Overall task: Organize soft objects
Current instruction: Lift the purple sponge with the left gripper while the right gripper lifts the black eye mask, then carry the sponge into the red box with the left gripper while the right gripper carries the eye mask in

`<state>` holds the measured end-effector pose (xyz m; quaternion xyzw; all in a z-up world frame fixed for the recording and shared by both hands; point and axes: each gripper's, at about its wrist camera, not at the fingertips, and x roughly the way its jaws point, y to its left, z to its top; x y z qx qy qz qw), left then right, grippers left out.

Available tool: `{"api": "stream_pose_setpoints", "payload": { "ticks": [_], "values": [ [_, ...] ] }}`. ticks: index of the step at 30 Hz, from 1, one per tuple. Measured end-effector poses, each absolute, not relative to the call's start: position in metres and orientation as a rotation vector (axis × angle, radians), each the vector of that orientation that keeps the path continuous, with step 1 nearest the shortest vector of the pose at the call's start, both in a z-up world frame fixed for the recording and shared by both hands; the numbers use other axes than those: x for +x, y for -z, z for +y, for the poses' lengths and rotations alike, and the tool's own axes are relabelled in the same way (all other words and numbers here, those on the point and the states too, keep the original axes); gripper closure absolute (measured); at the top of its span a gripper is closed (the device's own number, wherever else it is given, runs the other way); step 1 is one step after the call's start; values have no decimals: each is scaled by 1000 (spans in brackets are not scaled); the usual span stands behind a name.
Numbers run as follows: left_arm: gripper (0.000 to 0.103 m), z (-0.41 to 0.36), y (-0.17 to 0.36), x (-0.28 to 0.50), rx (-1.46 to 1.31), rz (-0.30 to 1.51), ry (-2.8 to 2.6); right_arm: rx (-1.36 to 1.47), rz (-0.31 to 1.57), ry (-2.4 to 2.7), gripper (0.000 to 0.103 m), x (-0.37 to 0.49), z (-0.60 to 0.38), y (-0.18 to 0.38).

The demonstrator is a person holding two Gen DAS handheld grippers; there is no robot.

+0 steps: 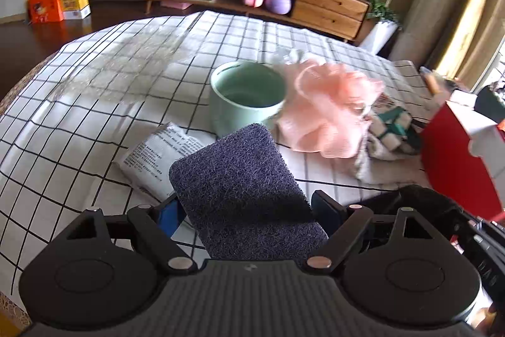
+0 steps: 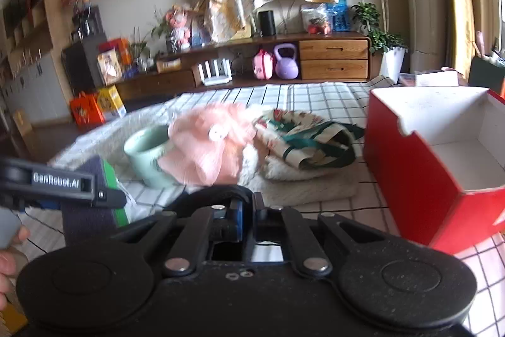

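Observation:
My left gripper (image 1: pixel 246 213) is shut on a dark blue scouring sponge (image 1: pixel 240 179) and holds it above the checked tablecloth (image 1: pixel 94 84). From the right wrist view the sponge (image 2: pixel 85 220) shows a green edge. A mint green cup (image 1: pixel 246 97) stands beyond it, and a pink bath pouf (image 1: pixel 331 106) leans against the cup. A patterned cloth (image 2: pixel 309 138) lies on a white towel (image 2: pixel 303 179) to the pouf's right. My right gripper (image 2: pixel 249 202) has its jaws together on a thin black curved band (image 2: pixel 217 190).
An open red box (image 2: pixel 410 166) with a white inside stands at the right on the table. A white printed packet (image 1: pixel 157 157) lies left of the sponge. A wooden sideboard (image 2: pixel 334 59) lines the far wall. A person's hand (image 2: pixel 6 261) shows at the left edge.

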<state>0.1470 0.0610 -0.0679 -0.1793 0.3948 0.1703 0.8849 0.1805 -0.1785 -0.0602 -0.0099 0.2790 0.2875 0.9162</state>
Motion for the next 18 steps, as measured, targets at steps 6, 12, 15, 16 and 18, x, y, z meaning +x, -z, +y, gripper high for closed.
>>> {"api": "stream_pose_setpoints", "payload": {
  "ticks": [6,12,15,16,18],
  "values": [
    [18,44,47,141,-355,796,-277,38,554,-577,99,179,-210,29],
    [18,21,24,149,-311,784,-167,58,527,-556,99,186,-239,-3],
    [18,4,12,159,-253,786,-121,78,517,-532,99,196,-254,-18],
    [18,-1,8,162,-237,786,-103,81,512,-524,99,200,-259,-22],
    [18,-11,0,170,-213,784,-66,85,503,-507,99,209,-268,-30]
  ]
}}
